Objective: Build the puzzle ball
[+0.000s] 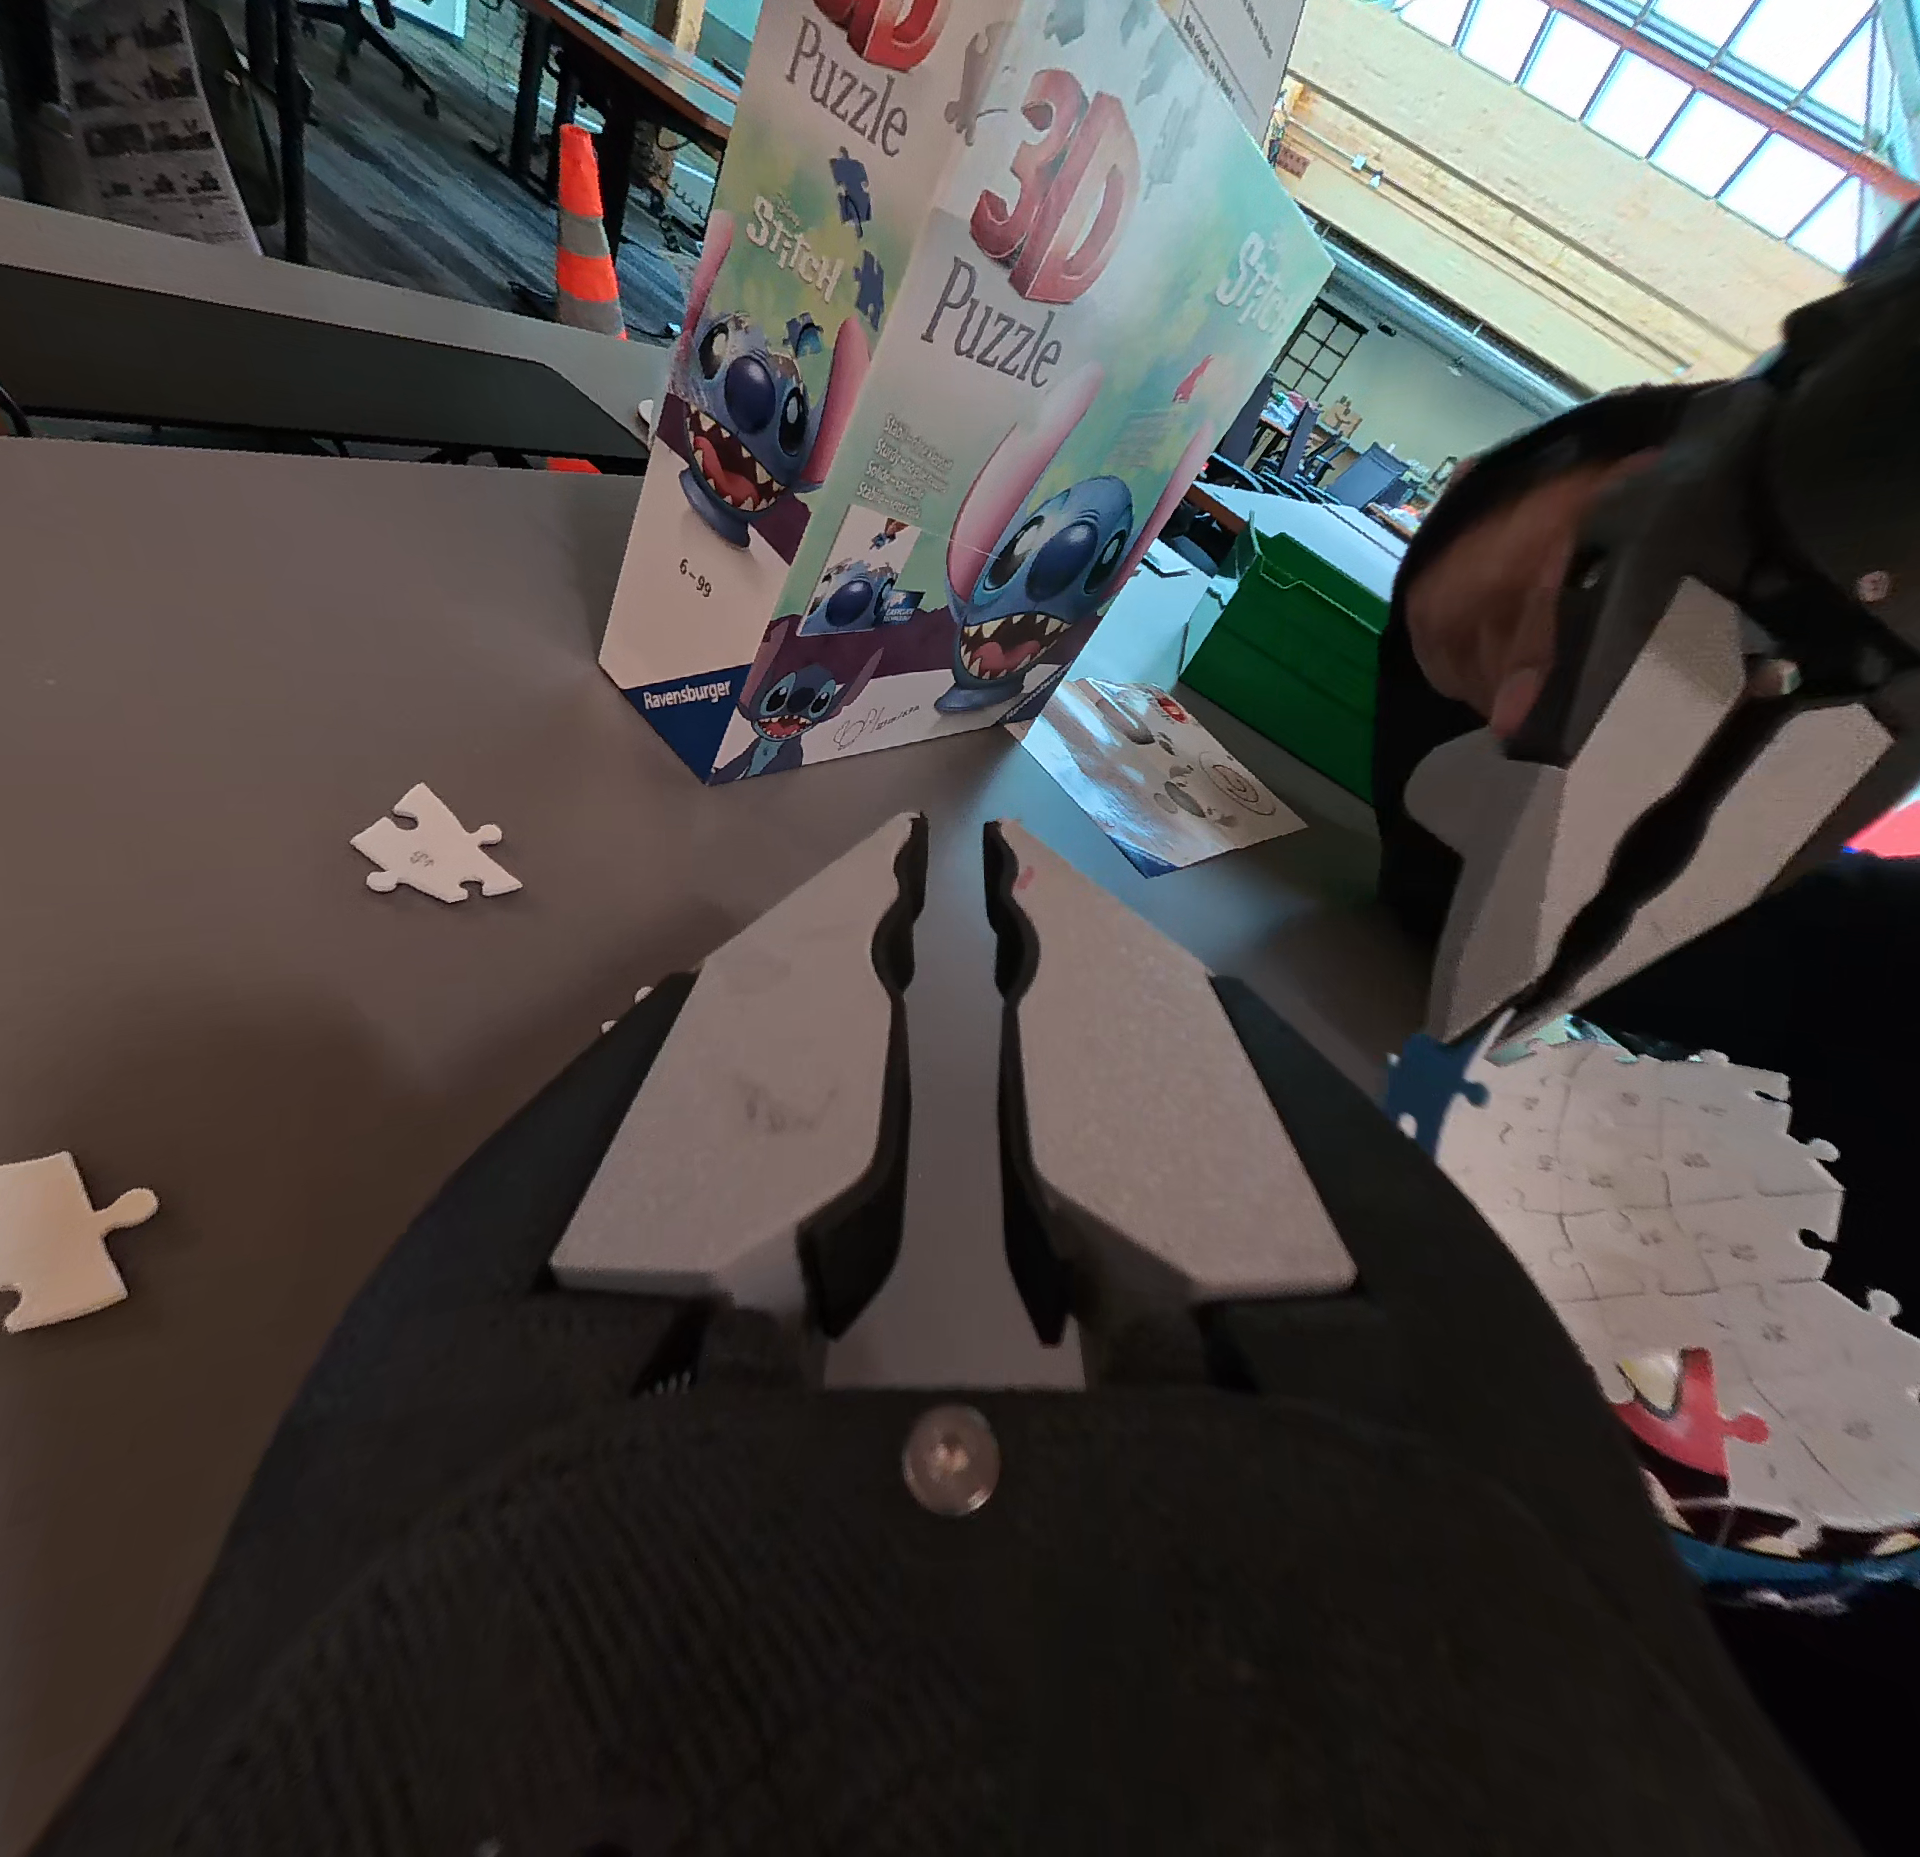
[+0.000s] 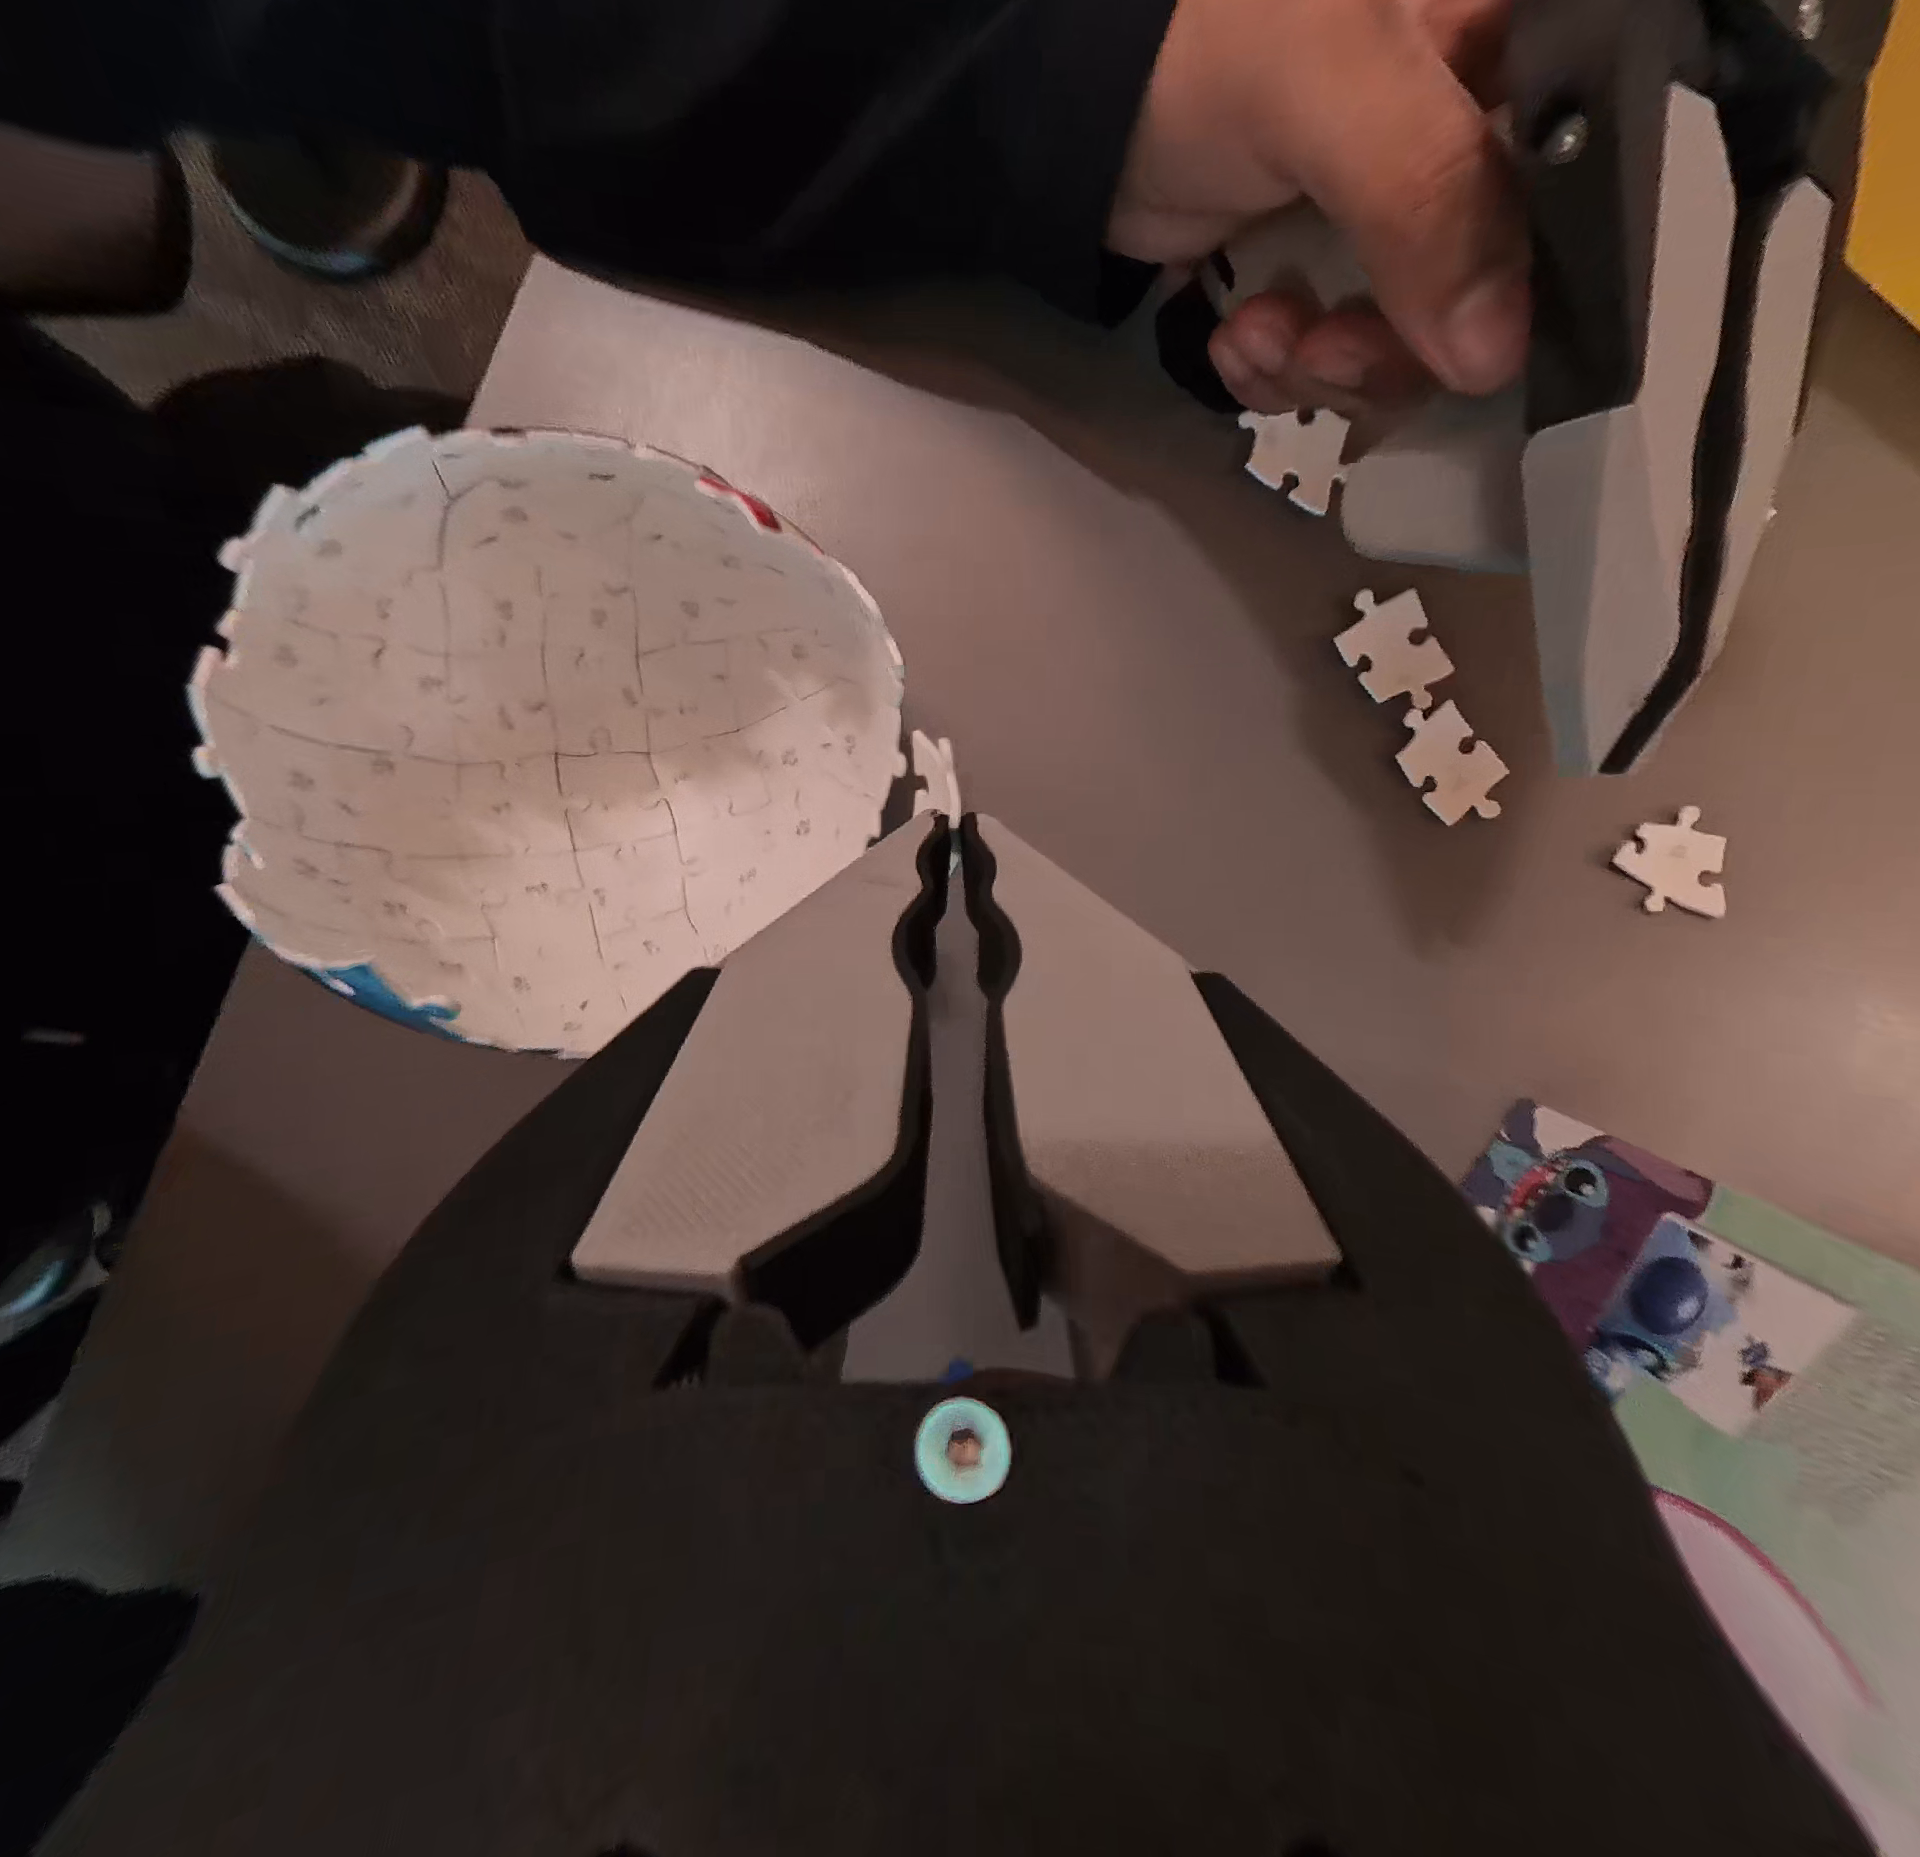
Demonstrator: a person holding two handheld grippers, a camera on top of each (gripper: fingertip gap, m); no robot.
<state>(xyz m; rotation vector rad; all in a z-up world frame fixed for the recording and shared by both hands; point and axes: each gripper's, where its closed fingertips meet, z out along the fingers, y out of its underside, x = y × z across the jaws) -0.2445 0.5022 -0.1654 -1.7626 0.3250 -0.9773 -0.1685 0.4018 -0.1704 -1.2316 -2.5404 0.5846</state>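
The half-built puzzle ball (image 2: 540,727) lies on the grey table as an open bowl with its white inside up; it also shows in the left wrist view (image 1: 1662,1236). My right gripper (image 2: 956,820) is shut on a puzzle piece (image 2: 935,768) at the bowl's rim. In the left wrist view that gripper (image 1: 1496,1033) pinches the blue piece (image 1: 1439,1080) at the rim. My left gripper (image 1: 956,831) is a narrow gap open and empty, above the table left of the ball. It also shows in the right wrist view (image 2: 1590,768) near several loose white pieces (image 2: 1392,644).
The tall puzzle box (image 1: 883,457) stands ahead of the left gripper, with a leaflet (image 1: 1164,779) and a green box (image 1: 1288,654) to its right. Two loose pieces (image 1: 436,846) (image 1: 62,1236) lie at the left. A printed sheet (image 2: 1662,1277) lies at the lower right. Tip to tip, the grippers are about 12 cm apart.
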